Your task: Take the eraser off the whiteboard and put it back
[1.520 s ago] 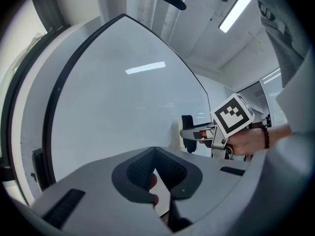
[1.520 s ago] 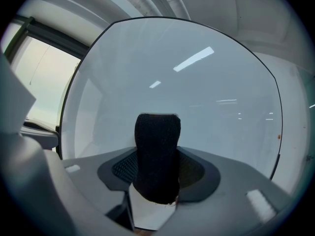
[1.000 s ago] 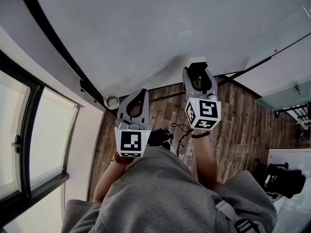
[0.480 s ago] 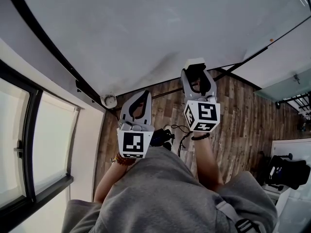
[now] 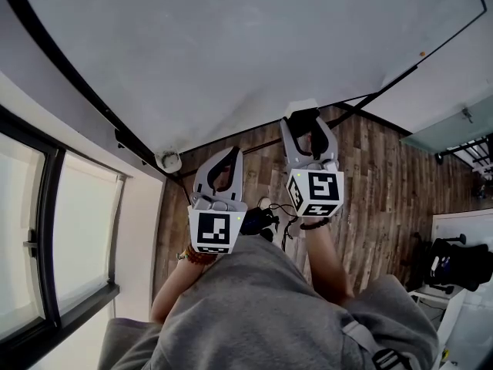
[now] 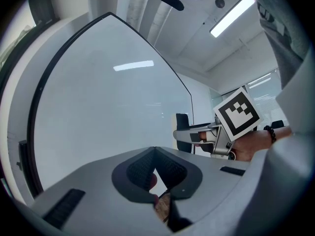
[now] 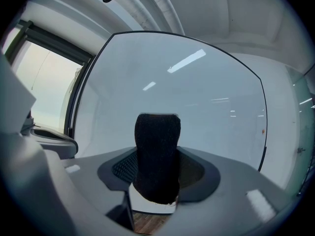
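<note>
The eraser [image 7: 157, 151] is clamped upright in the right hand-held gripper [image 5: 306, 122], whiteboard [image 5: 231, 45] straight ahead; the left hand-held gripper [image 5: 231, 156] is closed, empty

Head view: eraser [image 5: 302, 108] mostly buried between the right gripper [image 5: 303, 120] jaws, only its white end shows. Whiteboard [image 5: 231, 45] runs off the top edge. Round thing [image 5: 168, 160] by the board's lower corner too small to identify (pale, that's all). Dark gear [image 5: 258, 220] on the floor half behind the sweater [image 5: 262, 307].
</note>
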Action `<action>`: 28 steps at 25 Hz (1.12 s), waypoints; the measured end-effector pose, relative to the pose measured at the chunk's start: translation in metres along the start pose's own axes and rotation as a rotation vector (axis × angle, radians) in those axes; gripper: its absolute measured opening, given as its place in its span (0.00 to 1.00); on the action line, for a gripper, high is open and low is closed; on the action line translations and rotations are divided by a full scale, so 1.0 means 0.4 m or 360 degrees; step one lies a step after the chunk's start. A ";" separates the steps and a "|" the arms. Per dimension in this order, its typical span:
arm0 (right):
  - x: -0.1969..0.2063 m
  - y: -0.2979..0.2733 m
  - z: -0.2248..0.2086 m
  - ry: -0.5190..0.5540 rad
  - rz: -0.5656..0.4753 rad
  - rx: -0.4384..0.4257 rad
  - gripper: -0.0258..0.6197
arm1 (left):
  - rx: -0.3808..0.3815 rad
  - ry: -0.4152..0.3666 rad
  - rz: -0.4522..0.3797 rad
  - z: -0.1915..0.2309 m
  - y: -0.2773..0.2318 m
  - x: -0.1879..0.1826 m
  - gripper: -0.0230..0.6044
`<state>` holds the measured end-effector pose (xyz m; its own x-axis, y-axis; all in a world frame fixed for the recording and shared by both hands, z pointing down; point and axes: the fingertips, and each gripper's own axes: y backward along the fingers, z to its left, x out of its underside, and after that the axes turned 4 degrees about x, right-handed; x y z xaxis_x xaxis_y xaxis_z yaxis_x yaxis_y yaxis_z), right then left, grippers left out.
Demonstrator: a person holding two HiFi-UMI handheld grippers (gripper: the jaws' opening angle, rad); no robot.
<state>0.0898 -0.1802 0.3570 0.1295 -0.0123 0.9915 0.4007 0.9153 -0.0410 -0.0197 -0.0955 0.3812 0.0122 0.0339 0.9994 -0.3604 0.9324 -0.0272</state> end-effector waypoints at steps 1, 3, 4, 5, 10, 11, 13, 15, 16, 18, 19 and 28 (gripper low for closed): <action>0.001 0.005 -0.002 -0.0002 0.0000 0.0009 0.40 | 0.0002 0.0002 -0.0003 -0.001 0.001 -0.001 0.05; 0.002 0.015 -0.006 -0.0007 0.0002 0.0021 0.40 | 0.0004 0.0003 -0.0013 -0.004 0.002 -0.002 0.05; 0.003 0.020 -0.008 -0.0009 0.0003 0.0026 0.40 | 0.0006 0.0003 -0.0018 -0.005 0.002 -0.003 0.05; 0.004 0.025 -0.011 -0.0011 0.0003 0.0031 0.40 | 0.0010 0.0005 -0.0021 -0.008 0.002 -0.004 0.05; 0.012 0.053 -0.022 -0.0046 0.0006 0.0064 0.40 | 0.0041 -0.0003 -0.0018 -0.022 -0.003 0.001 0.05; 0.014 0.057 -0.025 -0.0050 0.0007 0.0073 0.40 | 0.0052 -0.0003 -0.0012 -0.026 -0.004 0.002 0.05; 0.018 0.065 -0.028 -0.0056 0.0012 0.0090 0.40 | 0.0078 -0.0001 0.0001 -0.035 -0.006 0.005 0.05; 0.023 0.074 -0.031 -0.0063 0.0017 0.0102 0.40 | 0.0097 -0.0008 0.0002 -0.043 -0.008 0.008 0.05; 0.024 0.079 -0.034 -0.0064 0.0020 0.0107 0.40 | 0.0106 -0.0007 0.0003 -0.048 -0.009 0.008 0.05; 0.025 0.090 -0.040 -0.0067 0.0023 0.0120 0.40 | 0.0118 -0.0010 -0.0006 -0.056 -0.012 0.005 0.05; 0.026 0.096 -0.043 -0.0068 0.0025 0.0126 0.40 | 0.0122 -0.0016 -0.0013 -0.059 -0.014 0.003 0.05; 0.033 0.143 -0.049 -0.0080 0.0035 0.0169 0.40 | 0.0188 0.0015 0.0000 -0.090 -0.009 0.006 0.05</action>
<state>0.1323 -0.1358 0.3654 0.0907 0.0258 0.9955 0.2996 0.9527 -0.0520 0.0152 -0.0859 0.3827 0.0209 0.0379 0.9991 -0.4676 0.8836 -0.0237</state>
